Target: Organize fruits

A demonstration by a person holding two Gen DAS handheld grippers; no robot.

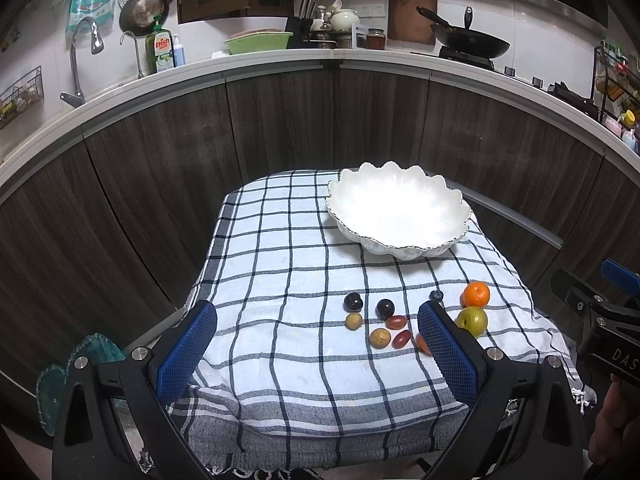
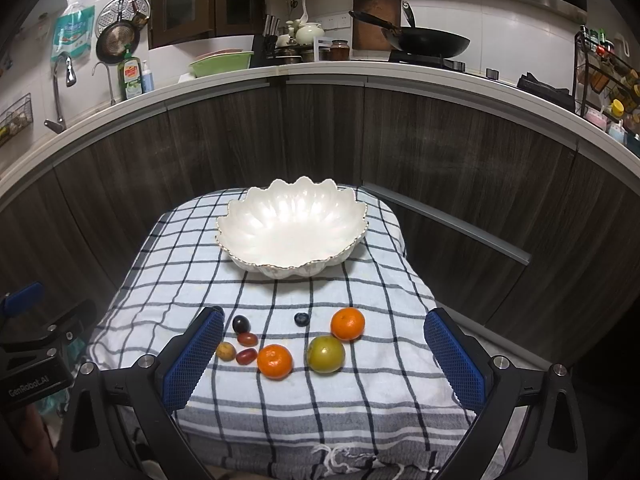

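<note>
Left gripper spread, empty; right gripper spread, empty, both hovered over cloth. Fruits loose near front: oranges, green fruit, plums. Bowl beyond, empty. Risk: round fruit likely rolls off soft cloth if nudged.

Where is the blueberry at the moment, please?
In the right wrist view the blueberry lies on the cloth, between the dark plum and the far orange, nearer than the bowl.

We read "GenRobot.AI" on the left gripper body, "DAS" on the right gripper body, and "dish" on the green detergent bottle far ahead-left.
</note>
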